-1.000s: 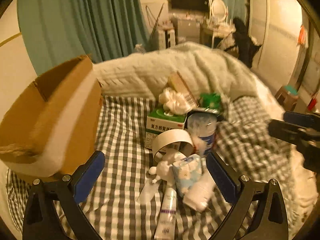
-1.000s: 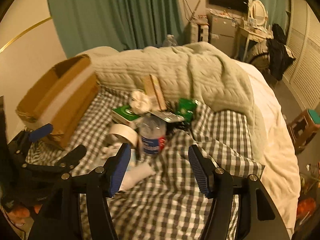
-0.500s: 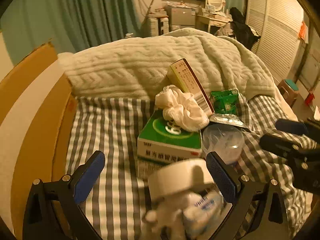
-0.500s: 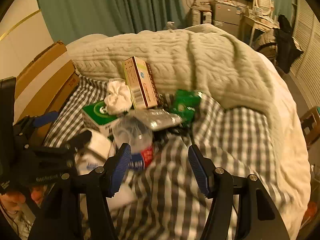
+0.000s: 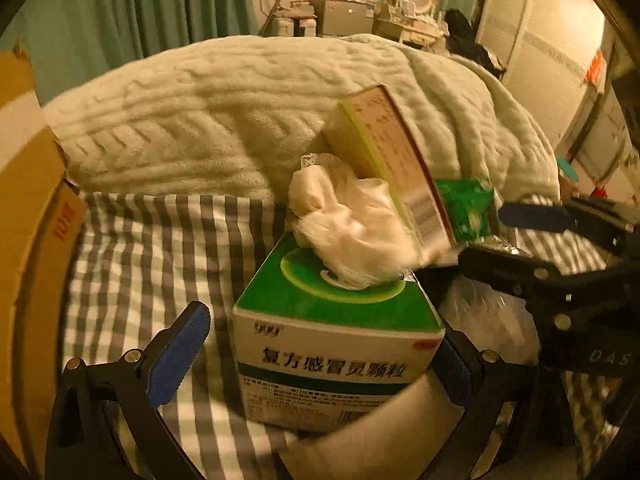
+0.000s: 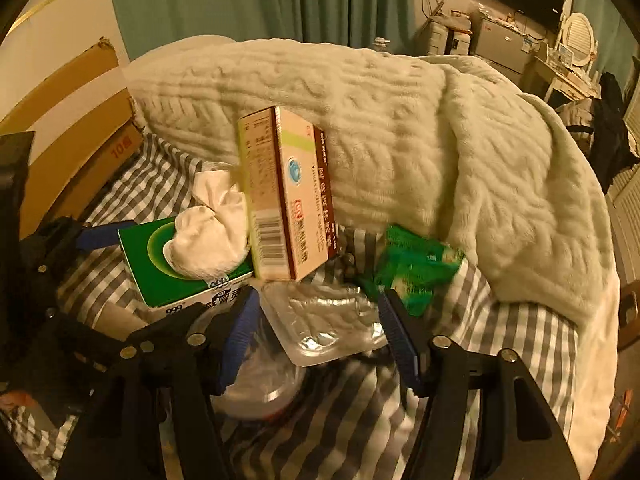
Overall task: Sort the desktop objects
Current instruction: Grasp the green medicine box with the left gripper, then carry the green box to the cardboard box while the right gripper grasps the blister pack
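Note:
A green-topped medicine box (image 5: 332, 336) lies on the checked sheet, and my open left gripper (image 5: 316, 356) straddles it. A crumpled white cloth (image 5: 352, 228) sits on its top. A tall cream and red box (image 6: 284, 196) leans against the blanket. My open right gripper (image 6: 320, 332) hovers over a silver blister pack (image 6: 328, 324), with a clear lidded jar (image 6: 260, 376) under its left finger. A green packet (image 6: 412, 268) lies to the right. The green box also shows in the right wrist view (image 6: 160, 276).
A cardboard box (image 5: 24, 240) stands at the left, also seen in the right wrist view (image 6: 68, 128). A thick cream knitted blanket (image 6: 380, 128) is piled behind the objects. A white tape roll (image 5: 380, 440) lies just below the green box. Room furniture stands far behind.
Both grippers have moved forward and down into the pile. The left one now straddles the green box; the right one has come over the blister pack. Both stayed open.

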`<state>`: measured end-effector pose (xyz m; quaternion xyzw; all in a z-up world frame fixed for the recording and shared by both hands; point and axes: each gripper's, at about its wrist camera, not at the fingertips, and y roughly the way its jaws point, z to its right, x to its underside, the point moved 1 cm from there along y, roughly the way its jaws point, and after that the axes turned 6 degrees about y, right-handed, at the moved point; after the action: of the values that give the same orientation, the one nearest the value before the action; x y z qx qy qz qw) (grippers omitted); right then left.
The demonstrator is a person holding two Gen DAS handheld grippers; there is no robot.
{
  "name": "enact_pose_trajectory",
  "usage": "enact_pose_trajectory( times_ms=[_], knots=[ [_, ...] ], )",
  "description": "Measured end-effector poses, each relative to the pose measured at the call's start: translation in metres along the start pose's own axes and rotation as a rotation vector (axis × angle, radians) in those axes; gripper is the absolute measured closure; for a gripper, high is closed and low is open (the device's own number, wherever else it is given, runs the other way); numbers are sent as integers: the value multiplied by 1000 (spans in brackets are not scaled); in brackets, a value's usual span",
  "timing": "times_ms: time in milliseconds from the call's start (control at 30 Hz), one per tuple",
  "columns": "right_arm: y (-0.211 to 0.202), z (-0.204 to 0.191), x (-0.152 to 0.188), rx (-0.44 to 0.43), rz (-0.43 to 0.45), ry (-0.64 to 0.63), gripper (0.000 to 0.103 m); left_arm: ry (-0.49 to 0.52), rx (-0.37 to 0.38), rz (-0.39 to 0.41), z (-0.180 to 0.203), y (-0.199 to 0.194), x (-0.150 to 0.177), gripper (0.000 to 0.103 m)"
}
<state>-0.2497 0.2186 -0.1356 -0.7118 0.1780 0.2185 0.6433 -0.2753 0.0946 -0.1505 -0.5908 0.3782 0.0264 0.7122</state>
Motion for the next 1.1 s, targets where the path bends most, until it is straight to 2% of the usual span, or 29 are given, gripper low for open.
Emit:
enact_pose_trajectory(
  times_ms=[200,267,333,367,467,567,633,733,800,833,1000,1100],
  knots=[
    [8,6,-6,-37,-21,-16,40,-19,62,-48,-4,15,-3,2],
    [10,5,-8,-53,-28,-31,40,-36,97,-66,-9,14,-3,7],
    [12,5,-10,-94,-46,-28,40,-65,148,-67,-15,8,-2,18],
    [13,5,-11,-88,-49,-35,40,-72,148,-69,-18,6,-2,18],
    [13,4,-11,6,-16,-98,40,-83,138,-55,-25,-2,1,18],
    [13,8,-10,32,0,-86,40,-123,150,-55,-33,-2,4,18],
    [12,7,-10,41,5,-85,45,-148,149,-59,-34,0,7,18],
    [5,1,-6,87,21,-131,53,-132,132,-50,-31,-1,9,18],
    [0,-1,-4,105,27,-148,64,-127,130,-50,-29,-2,11,19],
    [-3,-2,-4,106,29,-146,66,-127,129,-49,-29,-2,11,19],
    [-18,6,0,179,49,-179,67,-146,130,-45,-33,-4,12,19],
    [-12,15,3,174,0,-218,67,-141,130,-42,-35,-3,13,19]
  ],
)
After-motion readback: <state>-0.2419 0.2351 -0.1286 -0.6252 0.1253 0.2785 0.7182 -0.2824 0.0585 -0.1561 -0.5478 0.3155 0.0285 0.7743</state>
